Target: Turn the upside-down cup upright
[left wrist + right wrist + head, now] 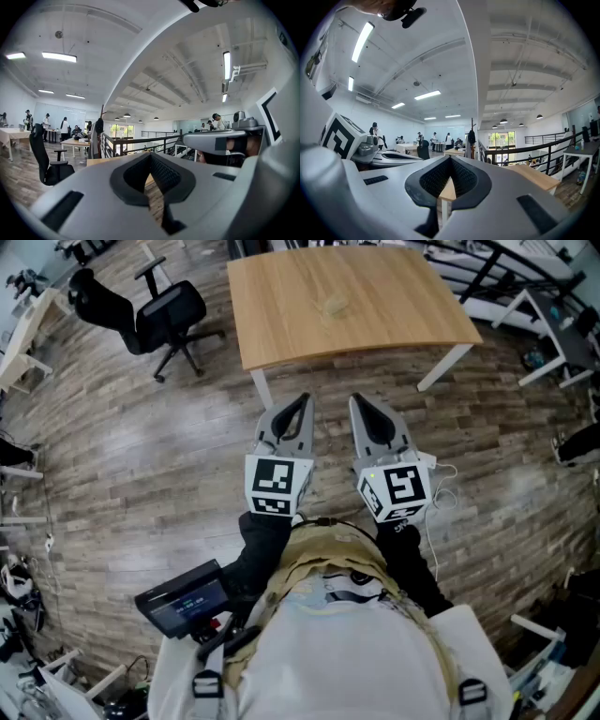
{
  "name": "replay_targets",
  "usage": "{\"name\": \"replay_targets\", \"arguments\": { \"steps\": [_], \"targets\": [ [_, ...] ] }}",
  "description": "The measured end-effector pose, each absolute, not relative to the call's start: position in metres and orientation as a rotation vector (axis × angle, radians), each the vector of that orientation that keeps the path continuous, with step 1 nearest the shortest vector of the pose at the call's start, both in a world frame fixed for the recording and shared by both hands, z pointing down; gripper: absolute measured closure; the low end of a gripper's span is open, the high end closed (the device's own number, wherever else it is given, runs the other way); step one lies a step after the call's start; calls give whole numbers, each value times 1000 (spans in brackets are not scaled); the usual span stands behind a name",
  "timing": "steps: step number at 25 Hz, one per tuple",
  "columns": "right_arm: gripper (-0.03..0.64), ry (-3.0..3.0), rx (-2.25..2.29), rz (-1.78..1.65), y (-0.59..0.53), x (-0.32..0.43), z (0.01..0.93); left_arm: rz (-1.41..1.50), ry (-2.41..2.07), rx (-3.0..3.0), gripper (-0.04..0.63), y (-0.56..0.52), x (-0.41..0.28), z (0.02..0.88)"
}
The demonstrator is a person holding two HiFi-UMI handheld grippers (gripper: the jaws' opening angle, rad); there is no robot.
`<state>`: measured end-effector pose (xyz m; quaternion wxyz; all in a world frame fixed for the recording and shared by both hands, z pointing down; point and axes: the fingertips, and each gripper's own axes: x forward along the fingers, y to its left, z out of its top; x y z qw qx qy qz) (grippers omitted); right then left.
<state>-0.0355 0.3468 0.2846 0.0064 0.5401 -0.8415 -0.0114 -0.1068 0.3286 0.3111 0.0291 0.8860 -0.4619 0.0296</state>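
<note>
Left hand-held gripper (301, 404) and right hand-held gripper (360, 404) are closed.

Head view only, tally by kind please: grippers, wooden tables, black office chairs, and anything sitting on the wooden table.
Grippers: 2, the left gripper and the right gripper, jaws shut and empty
Tables: 1, the wooden table
Chairs: 1, the black office chair
On the table: 1, a faint clear thing, probably the cup
Total: 5

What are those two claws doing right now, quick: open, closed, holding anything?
Left claw: closed, holding nothing.
Right claw: closed, holding nothing.
</note>
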Motion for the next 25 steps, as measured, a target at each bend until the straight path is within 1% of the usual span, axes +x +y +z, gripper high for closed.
{"name": "replay_targets", "arguments": {
  "steps": [17,25],
  "targets": [
    [595,-2611,1714,-12,346,-30,292,111,-1418,2722,594,327,-108,322],
    [595,-2573,1716,78,335,-52,321,149,-1400,2682,594,319,-136,349]
  ]
}}
